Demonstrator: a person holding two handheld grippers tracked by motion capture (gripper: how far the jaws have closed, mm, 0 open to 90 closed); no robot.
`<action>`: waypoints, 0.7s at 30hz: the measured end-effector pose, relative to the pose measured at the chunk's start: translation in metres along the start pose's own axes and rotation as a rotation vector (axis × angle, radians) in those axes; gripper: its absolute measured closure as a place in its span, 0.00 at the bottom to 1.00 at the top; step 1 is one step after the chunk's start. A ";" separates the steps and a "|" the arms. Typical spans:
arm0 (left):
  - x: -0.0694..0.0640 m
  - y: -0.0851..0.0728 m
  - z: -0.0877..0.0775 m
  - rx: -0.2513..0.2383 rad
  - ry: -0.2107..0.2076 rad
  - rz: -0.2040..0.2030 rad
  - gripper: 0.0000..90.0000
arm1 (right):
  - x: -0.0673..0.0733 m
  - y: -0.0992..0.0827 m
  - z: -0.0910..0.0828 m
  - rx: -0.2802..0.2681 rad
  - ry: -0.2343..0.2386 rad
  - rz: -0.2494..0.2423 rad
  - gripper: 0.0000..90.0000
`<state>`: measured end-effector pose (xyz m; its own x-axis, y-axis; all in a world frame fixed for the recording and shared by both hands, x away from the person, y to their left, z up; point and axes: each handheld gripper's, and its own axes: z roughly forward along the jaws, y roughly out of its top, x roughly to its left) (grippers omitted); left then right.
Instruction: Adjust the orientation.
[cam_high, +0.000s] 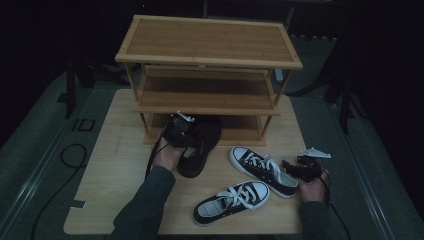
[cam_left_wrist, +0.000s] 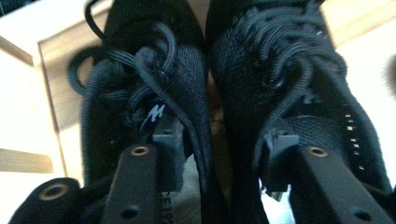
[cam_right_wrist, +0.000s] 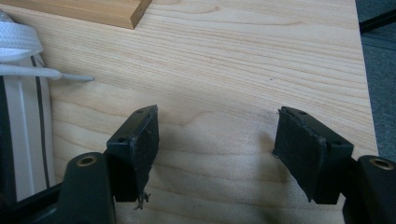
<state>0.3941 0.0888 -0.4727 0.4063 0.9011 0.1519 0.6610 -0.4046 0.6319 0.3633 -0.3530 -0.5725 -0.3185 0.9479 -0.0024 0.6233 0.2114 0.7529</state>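
Pair of black mesh shoes (cam_high: 200, 142) w/ black laces, side by side, upright, toes pointing under the rack's bottom shelf; heels toward table front, sticking out onto tabletop; in left gripper view, inner collars almost touching, laces loose & looped.

Both forearms wear dark grey long sleeves, the left sleeve (cam_high: 145, 200) and the right sleeve (cam_high: 315, 222) reaching to the wrists. The left gripper (cam_left_wrist: 217, 154) has matt black jaws with brass-ringed screw holes, and what seems to be white lettering, too blurred to read, shows beside one of them. The right gripper (cam_right_wrist: 215, 149) has thick black pads (cam_right_wrist: 306, 151), one frayed at its lower corner, a pale three-cornered plate (cam_high: 315, 152) on top and a black cable (cam_high: 332, 210).
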 end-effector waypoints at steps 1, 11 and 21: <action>0.000 0.000 -0.003 -0.004 0.005 0.014 0.64 | 0.000 0.000 0.000 -0.001 -0.001 -0.003 0.34; 0.014 -0.012 -0.046 -0.119 -0.094 0.001 0.70 | 0.000 0.000 0.000 -0.001 -0.001 -0.002 0.34; 0.022 -0.042 -0.073 -0.138 -0.155 0.029 0.82 | 0.000 0.000 0.000 0.000 0.000 0.000 0.34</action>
<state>0.3296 0.1370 -0.4406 0.5230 0.8502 0.0597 0.5589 -0.3950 0.7291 0.3633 -0.3530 -0.5725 -0.3184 0.9479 -0.0028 0.6236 0.2117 0.7526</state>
